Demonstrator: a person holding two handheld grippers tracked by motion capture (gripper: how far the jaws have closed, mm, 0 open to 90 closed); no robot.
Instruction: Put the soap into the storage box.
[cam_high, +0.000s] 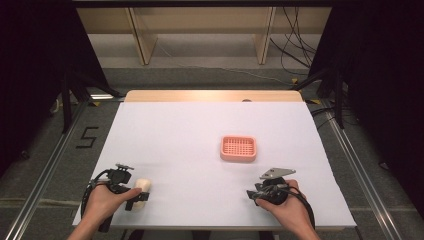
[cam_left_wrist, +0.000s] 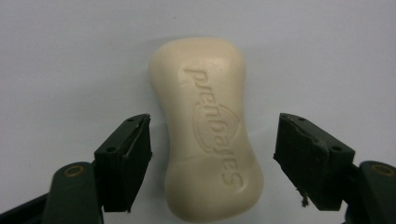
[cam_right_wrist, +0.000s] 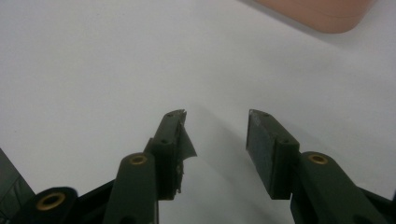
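Lying on the white table (cam_high: 200, 130) at its near left corner, the soap (cam_left_wrist: 208, 126) is being straddled by the left gripper (cam_left_wrist: 212, 144), jaws spread and apparently clear of it. The right gripper (cam_right_wrist: 215, 135) is being held spread over bare table, near the pink dish (cam_high: 238, 148).

Between the black jaws of my left claw (cam_left_wrist: 212, 154) lies a cream, ivory-pale soap bar (cam_left_wrist: 208, 128) with lettering embossed in its own colour. Under it the table sheet (cam_high: 175, 135) is plain white, faintly bluish in my left claw's view. My right claw (cam_right_wrist: 217, 140) is black too, with small brass-coloured rivets at the jaw joints. Ahead of it and off to its right sits a salmon-pink soap dish (cam_high: 238, 148) with a fine grid pattern across its top.
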